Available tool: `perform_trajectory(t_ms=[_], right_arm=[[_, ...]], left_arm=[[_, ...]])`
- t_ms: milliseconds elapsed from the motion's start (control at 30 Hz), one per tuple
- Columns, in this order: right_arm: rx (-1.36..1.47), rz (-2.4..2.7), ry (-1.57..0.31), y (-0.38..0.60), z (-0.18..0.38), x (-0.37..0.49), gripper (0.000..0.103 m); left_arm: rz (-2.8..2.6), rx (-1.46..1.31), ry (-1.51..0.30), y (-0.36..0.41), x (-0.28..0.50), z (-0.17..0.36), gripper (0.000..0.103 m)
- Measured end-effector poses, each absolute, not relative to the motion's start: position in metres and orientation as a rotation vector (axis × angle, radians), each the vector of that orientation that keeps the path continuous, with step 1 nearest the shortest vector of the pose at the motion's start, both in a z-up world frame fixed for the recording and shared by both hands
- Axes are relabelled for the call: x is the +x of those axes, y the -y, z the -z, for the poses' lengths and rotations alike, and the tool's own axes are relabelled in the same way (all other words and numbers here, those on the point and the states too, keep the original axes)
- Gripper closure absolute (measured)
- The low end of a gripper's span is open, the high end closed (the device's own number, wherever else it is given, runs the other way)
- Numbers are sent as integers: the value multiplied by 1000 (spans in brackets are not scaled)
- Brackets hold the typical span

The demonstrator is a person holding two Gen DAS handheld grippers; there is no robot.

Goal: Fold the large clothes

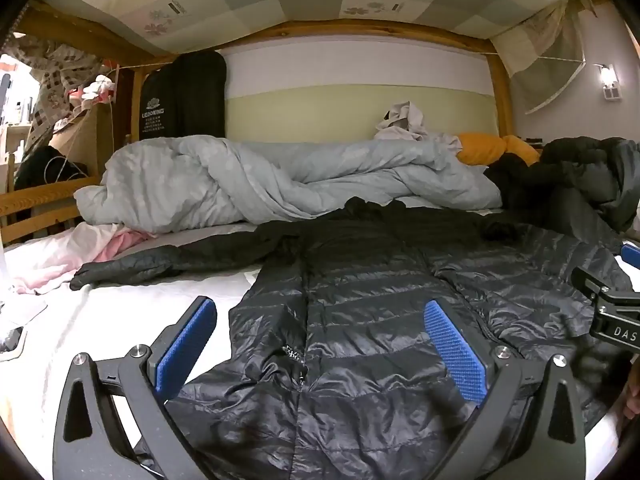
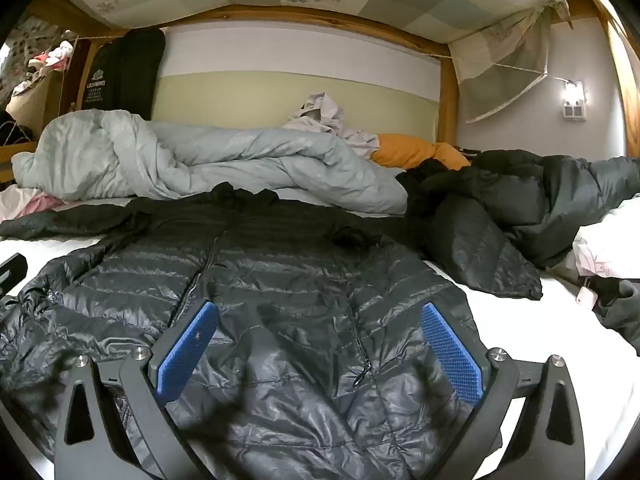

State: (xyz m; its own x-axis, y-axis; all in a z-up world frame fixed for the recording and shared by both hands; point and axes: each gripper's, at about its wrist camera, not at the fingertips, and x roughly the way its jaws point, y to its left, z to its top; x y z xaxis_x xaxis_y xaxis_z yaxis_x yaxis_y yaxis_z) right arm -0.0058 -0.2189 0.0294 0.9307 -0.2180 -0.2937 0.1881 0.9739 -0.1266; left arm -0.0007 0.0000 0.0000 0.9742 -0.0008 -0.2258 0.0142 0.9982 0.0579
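A long black quilted down jacket [image 1: 360, 300] lies spread front-up on the white bed sheet [image 1: 132, 304], zipper running down its middle, its hem nearest me. One sleeve [image 1: 132, 266] stretches out to the left. My left gripper [image 1: 320, 308] is open above the lower left part of the jacket, holding nothing. In the right wrist view the jacket [image 2: 280, 288] fills the foreground, and my right gripper [image 2: 320, 312] is open above its lower right part, holding nothing. The right gripper's body shows at the right edge of the left wrist view [image 1: 612, 312].
A crumpled pale grey duvet [image 1: 260, 184] lies along the far wall with an orange pillow [image 1: 492, 148]. A second dark jacket [image 2: 520, 216] is heaped at the right. Pink and white cloth [image 1: 80, 248] lies at the left. Wooden bunk posts frame the bed.
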Motion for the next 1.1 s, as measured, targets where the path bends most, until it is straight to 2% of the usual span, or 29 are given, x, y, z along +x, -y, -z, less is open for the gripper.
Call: perform_trajectory(t_ms=[1100], right_arm=[[-98, 210, -310, 219, -30, -4, 0]], left_arm=[[-1, 86, -203, 6, -10, -4, 0]])
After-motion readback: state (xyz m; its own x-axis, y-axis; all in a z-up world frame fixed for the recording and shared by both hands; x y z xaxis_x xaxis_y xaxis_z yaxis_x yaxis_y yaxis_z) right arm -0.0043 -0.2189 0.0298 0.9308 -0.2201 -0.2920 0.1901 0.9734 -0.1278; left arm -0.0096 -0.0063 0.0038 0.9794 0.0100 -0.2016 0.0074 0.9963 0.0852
